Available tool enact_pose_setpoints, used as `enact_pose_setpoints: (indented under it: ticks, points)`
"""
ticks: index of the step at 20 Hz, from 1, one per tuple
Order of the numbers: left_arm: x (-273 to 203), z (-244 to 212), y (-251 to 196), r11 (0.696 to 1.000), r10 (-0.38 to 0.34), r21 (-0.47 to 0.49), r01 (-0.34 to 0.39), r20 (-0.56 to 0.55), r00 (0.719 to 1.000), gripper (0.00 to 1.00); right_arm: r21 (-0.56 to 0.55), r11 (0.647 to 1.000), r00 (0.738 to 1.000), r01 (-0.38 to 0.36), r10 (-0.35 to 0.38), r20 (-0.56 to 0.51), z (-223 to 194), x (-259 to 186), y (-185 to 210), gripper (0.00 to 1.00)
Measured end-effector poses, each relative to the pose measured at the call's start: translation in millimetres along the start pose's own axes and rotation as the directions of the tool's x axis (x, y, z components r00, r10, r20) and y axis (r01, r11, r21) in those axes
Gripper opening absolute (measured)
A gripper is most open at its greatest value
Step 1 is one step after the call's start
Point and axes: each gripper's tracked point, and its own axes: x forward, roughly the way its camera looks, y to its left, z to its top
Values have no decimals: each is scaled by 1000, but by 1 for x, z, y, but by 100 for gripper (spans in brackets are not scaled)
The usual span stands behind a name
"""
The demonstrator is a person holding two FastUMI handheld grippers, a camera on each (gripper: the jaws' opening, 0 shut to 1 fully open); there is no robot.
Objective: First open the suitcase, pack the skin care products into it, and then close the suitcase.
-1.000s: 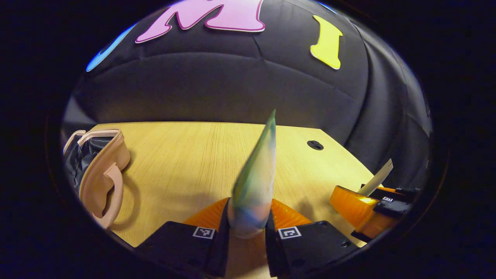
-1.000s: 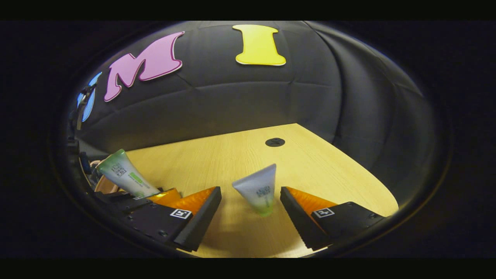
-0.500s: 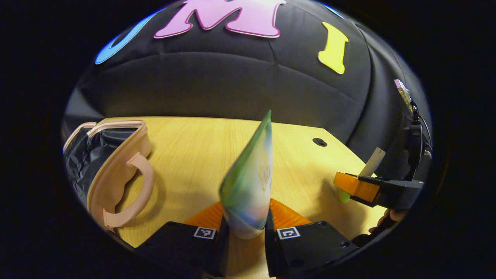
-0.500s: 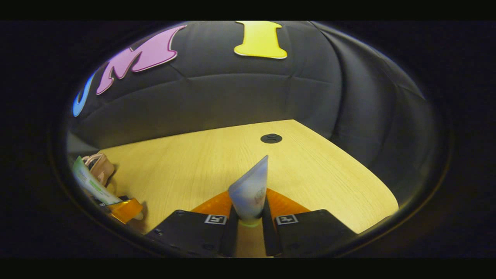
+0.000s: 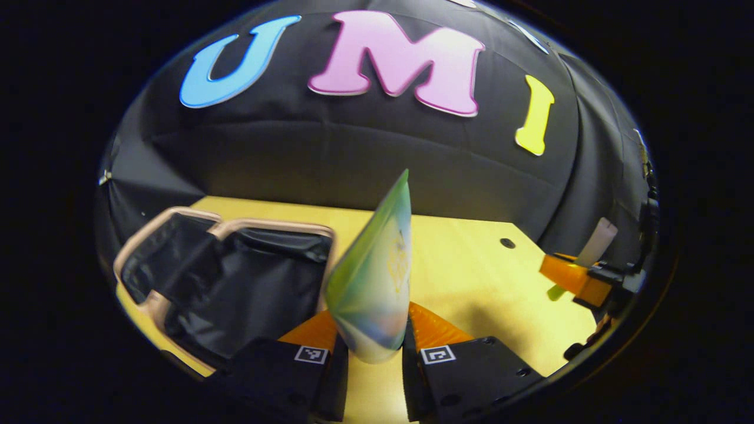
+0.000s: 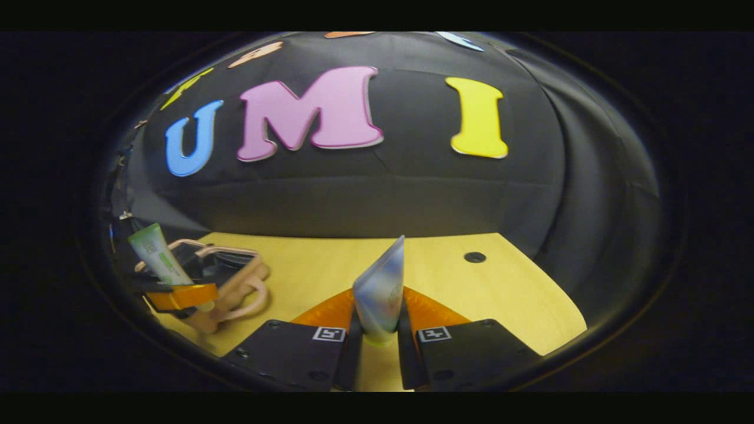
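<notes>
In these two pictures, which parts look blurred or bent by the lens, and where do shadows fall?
Left gripper view: the green tube is soft and smeared near its base, the table edge bows, and a shadow lies right of the left gripper. Right gripper view: the pale tube is slightly soft; the suitcase looks squeezed at the rim.

The right gripper (image 6: 377, 344) has both fingers pressed on a pale tube (image 6: 382, 291), which stands upright between them, its flat crimped end up and a green cap at the bottom. Below lies a light wooden table (image 6: 471, 294) with a small dark round hole (image 6: 474, 257) near its far edge. At the left, the left gripper (image 6: 177, 294) holds a green and white tube (image 6: 158, 256) just in front of the open pink suitcase (image 6: 235, 277) with its dark lining.
</notes>
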Motion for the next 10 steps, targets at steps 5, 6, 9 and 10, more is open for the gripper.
enact_pose_setpoints:
  ticks: [5, 6, 9, 10]
  points:
    - [12, -19, 121, 995, 15, 95, 5, -213, 977, 46, 12, 988, 988, -156, 156, 24, 33, -17, 106, 30]
    - [24, -34, 135, 994, 3, 107, 30, -289, 957, 42, 7, 984, 983, -179, 179, 28, 35, -16, 123, 29]
    - [39, -83, 157, 997, -39, 40, 70, -519, 854, 43, 29, 971, 972, -237, 236, 21, 34, -17, 167, 29]
    - [43, -93, 159, 997, -57, 14, 79, -564, 824, 43, 31, 967, 968, -252, 252, 14, 34, -15, 178, 29]
